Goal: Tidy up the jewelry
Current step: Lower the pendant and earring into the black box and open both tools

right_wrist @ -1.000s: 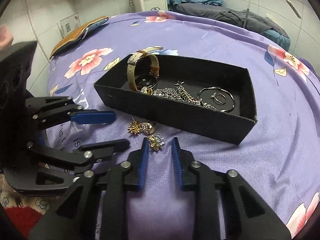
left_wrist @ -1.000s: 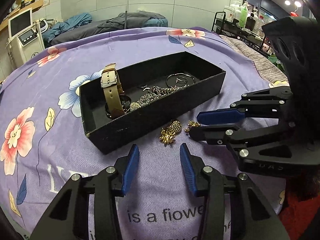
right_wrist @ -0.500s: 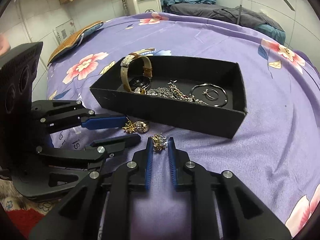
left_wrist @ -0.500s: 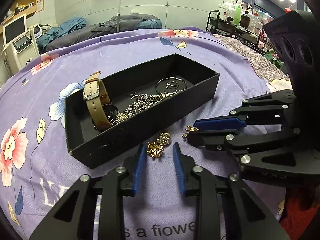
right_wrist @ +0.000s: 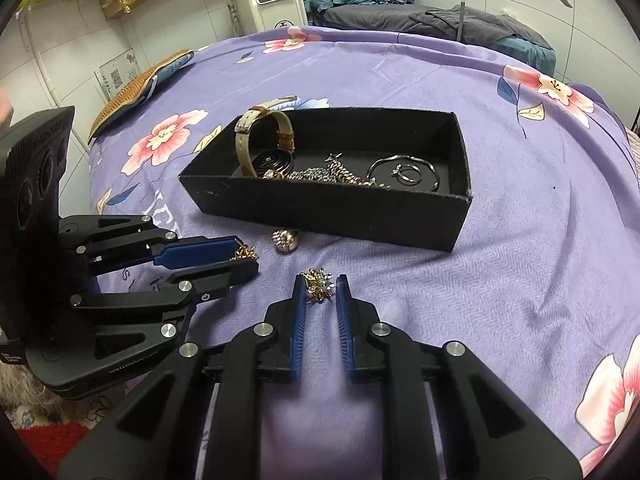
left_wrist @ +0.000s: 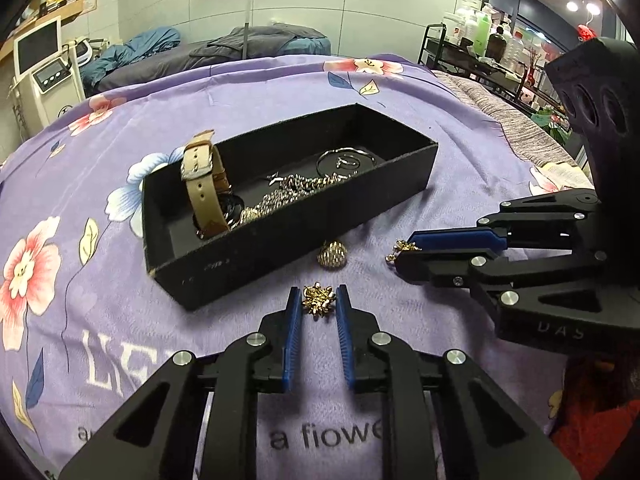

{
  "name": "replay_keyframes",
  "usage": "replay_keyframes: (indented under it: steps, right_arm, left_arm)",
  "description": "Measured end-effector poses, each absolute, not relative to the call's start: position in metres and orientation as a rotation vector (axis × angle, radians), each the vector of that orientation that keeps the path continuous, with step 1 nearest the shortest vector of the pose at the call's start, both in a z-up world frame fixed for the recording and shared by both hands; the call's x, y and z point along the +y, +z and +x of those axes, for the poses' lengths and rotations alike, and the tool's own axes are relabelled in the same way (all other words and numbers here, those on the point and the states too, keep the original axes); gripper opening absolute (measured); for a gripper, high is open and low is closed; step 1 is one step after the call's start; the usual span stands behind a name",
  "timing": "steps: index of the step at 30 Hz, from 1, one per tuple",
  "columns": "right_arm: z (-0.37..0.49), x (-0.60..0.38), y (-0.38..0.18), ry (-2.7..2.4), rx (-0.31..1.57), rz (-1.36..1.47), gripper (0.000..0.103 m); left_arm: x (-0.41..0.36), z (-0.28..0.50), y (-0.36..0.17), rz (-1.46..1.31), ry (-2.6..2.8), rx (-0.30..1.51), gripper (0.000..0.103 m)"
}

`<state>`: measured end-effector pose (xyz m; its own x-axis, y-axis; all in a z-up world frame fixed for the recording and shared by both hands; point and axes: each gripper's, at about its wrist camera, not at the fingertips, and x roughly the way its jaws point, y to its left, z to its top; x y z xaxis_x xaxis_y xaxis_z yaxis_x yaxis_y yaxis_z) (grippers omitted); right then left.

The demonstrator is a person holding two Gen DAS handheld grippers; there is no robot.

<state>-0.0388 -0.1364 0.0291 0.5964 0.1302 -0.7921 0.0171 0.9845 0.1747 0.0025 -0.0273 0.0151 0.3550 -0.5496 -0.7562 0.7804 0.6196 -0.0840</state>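
Observation:
A black open box (left_wrist: 304,232) (right_wrist: 360,220) lies on the purple flowered bedspread and holds a tan-strapped watch (left_wrist: 202,184) (right_wrist: 256,136), silver chains (left_wrist: 296,192) and a ring bangle (right_wrist: 404,172). My left gripper (left_wrist: 318,300) is shut on a gold flower earring (left_wrist: 318,300), just in front of the box. My right gripper (right_wrist: 319,286) is shut on a second gold flower earring (right_wrist: 319,286). A round gold piece (left_wrist: 332,256) (right_wrist: 285,240) lies on the cloth between them, by the box's front wall.
The bedspread (left_wrist: 120,320) has printed flowers and white lettering. A woven cushion (right_wrist: 136,92) lies at the bed's far left edge. A white machine (left_wrist: 40,72), a floor lamp (left_wrist: 256,8) and a shelf rack of bottles (left_wrist: 480,48) stand beyond the bed.
Both grippers have closed from wide open onto their gold earrings. The left one slid forward to its earring, which now sits apart from the round gold piece.

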Motion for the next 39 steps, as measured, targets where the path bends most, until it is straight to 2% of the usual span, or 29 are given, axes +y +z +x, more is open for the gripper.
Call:
replay_keyframes:
  steps: [14,29,39]
  right_arm:
    - [-0.047,-0.13,0.038,0.062,0.94,0.176,0.016]
    - [-0.031,-0.143,0.088,0.024,0.788,0.166,0.016]
    - [-0.008,-0.153,0.087,-0.008,0.776,0.177,0.016]
  left_arm:
    - [-0.018,-0.008,0.03,0.293,-0.86,0.834,0.017]
    - [-0.029,0.018,0.071,0.256,-0.84,0.717,0.017]
    - [-0.041,0.04,0.069,0.267,-0.816,0.713,0.017]
